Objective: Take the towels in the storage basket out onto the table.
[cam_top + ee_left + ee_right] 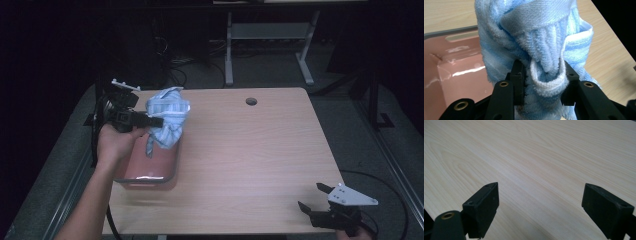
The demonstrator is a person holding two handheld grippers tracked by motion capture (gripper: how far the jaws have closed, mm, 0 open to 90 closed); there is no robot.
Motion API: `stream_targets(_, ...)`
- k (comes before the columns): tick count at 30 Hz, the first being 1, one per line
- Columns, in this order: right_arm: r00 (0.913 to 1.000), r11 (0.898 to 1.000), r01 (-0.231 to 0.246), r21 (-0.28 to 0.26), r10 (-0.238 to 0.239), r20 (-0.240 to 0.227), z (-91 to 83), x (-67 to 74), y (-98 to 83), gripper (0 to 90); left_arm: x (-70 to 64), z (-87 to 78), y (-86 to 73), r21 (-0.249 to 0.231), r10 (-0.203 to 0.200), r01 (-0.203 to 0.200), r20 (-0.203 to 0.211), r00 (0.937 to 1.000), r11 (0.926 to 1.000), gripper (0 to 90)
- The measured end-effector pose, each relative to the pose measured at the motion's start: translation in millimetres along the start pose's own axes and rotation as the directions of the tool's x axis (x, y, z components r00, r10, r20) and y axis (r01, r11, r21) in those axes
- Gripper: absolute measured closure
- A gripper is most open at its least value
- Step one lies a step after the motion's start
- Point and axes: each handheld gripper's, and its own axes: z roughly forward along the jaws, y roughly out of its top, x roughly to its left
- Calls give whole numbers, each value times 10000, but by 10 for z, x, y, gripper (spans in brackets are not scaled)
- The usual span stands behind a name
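The left gripper [159, 120] has its jaws clamped on a bunched blue striped towel [169, 116], held above the far end of the pink tub [150, 172], probably lifting it out, so next it needs setting down, while the right gripper [312, 197] waits wide open and empty over the table [250, 150].

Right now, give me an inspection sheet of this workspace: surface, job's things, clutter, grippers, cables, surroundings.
Surface: light wooden table, round hole near the far edge.
Job's things: blue striped towel bunched and lifted above the pink tub at the table's left edge.
Clutter: nothing seen.
Grippers: left gripper shut on the towel; right gripper open over the near right corner, nothing between its jaws.
Cables: black cable by the left forearm.
Surroundings: dark room, grey table legs behind.
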Motion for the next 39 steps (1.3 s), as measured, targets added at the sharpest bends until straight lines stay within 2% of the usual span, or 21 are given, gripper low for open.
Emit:
stream_targets(7,10000,10000,34,-34,-34,-5,1,-10,-7,137,-73,58,61,115,124,-124,13,9999,9999,628)
stream_targets(9,9999,9999,-101,8,101,-9,5,-10,-8,136,-104,99,86,132,143,-144,75,9999,9998,628)
stream_targets(13,10000,10000,-35,5,35,-32,8,-11,-8,137,-148,136,123,174,236,-239,196,9995,9996,627)
stream_targets(16,10000,10000,-2,-3,2,-22,13,-11,-15,137,-220,202,179,222,415,-423,357,9985,9989,627)
stream_targets(26,10000,10000,-80,18,81,-29,11,-32,-20,137,-409,360,301,460,705,-725,452,9965,9963,627)
stream_targets(34,9999,9999,-84,70,85,-66,21,-13,-12,137,-516,491,333,572,897,-931,588,9942,9940,627)
stream_targets(35,10000,10000,60,-5,-60,-62,24,-19,-11,137,-528,507,335,572,911,-947,629,9939,9939,626)
stream_targets(37,10000,10000,-47,47,47,-78,26,-10,-8,137,-553,533,341,633,957,-1000,672,9931,9930,626)
stream_targets(39,9999,10000,95,9,-95,-45,26,-16,-10,137,-577,556,344,690,1014,-1064,726,9922,9919,627)
